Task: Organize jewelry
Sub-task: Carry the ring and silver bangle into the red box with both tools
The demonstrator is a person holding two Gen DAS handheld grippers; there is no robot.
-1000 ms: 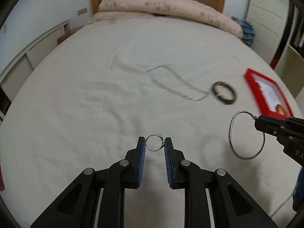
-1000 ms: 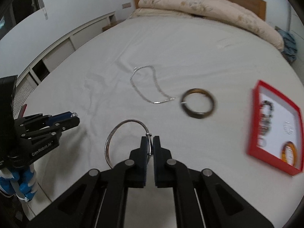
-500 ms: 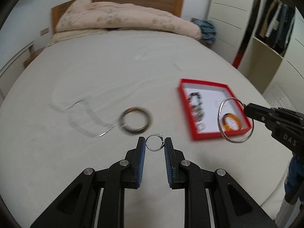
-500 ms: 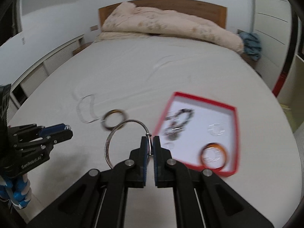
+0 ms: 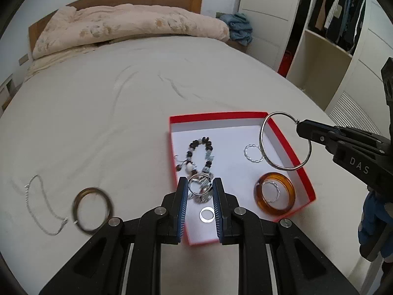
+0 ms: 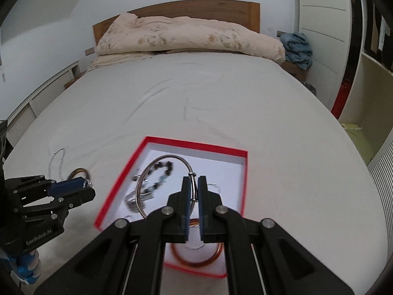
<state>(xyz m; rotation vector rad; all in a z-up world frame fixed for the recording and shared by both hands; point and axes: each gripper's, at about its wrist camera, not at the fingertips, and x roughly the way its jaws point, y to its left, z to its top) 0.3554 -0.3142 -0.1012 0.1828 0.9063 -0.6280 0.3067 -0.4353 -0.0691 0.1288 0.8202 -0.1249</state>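
My left gripper is shut on a small silver ring and hovers over the near left part of the red box. Inside the box lie a beaded bracelet, a twisted silver ring, an amber bangle and a flat ring. My right gripper is shut on a large silver bangle, which hangs above the same red box. In the left wrist view that right gripper holds the silver bangle over the box's far right corner.
A dark bangle and a silver chain lie on the white bed sheet left of the box. A folded quilt sits by the headboard. A white wardrobe and open shelves stand beyond the bed's right edge.
Both grippers have swept to the right across the bed, from above the chain and dark bangle to above the red box. Each still holds its piece.
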